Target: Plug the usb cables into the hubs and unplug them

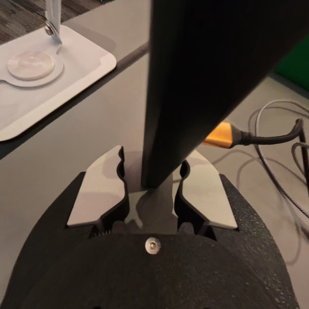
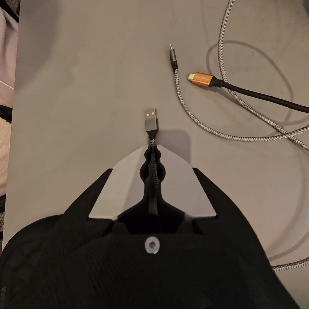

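Right wrist view: a braided USB cable [image 2: 154,167] is clamped in the right gripper [image 2: 153,147], its plug [image 2: 151,119] held over the grey table [image 2: 83,83].
Left gripper [image 1: 153,160] jaws are spread around a black slab [image 1: 192,83], not visibly pinched.

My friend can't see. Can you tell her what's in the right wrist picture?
The right gripper pinches a braided cable, its USB plug pointing forward over a grey table. An orange-ended black cable and another braided cable's small plug lie loose nearby.

Just a plain grey desk [image 2: 83,75] under dim warm light, wood-look floor [image 1: 15,18] past its far edge, plus a white stand base [image 1: 70,73] and something green [image 1: 296,61] behind.
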The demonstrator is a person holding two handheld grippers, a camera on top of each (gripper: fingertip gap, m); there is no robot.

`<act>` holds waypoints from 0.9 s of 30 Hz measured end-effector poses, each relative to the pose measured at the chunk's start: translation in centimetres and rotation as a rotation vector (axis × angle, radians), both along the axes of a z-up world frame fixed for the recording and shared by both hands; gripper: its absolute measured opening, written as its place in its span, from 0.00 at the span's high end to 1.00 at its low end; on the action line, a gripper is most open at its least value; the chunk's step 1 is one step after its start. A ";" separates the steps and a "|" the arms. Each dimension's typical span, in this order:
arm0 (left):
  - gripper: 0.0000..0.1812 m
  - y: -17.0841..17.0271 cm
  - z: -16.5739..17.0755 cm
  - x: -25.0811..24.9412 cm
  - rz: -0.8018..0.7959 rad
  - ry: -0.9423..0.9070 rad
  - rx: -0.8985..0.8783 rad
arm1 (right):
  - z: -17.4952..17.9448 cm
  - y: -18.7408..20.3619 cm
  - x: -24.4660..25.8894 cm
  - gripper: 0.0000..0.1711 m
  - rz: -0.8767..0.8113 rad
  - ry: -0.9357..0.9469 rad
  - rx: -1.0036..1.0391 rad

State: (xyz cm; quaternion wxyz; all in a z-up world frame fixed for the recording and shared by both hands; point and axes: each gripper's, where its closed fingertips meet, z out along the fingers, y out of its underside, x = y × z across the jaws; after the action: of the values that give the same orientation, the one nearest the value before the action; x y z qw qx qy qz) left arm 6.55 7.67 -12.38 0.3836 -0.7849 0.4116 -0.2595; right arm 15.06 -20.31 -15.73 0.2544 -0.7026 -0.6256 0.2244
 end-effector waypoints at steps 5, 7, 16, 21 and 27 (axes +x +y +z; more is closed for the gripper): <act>0.50 0.2 3.1 -1.3 0.016 -0.022 0.028 | 0.0 0.1 0.3 0.97 -0.011 0.003 -0.001; 0.49 0.0 4.4 -1.8 0.013 -0.027 0.040 | 0.0 0.2 0.4 0.97 -0.014 0.003 -0.001; 0.44 -2.5 3.3 -4.2 -0.039 0.238 -0.090 | 0.0 0.2 0.5 0.97 -0.018 0.003 0.001; 0.46 -2.5 4.9 -2.6 -0.042 0.155 -0.046 | -0.1 0.2 0.5 0.97 -0.018 0.004 0.001; 0.47 -3.3 7.4 -2.8 -0.052 0.098 -0.050 | -0.1 0.2 0.6 0.97 -0.018 -0.005 0.016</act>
State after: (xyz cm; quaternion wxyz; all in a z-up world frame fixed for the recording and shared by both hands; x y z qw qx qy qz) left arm 3.72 4.33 -4.97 0.3365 -0.7952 0.4432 -0.2409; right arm 15.66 -20.14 -15.85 0.2606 -0.7067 -0.6216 0.2152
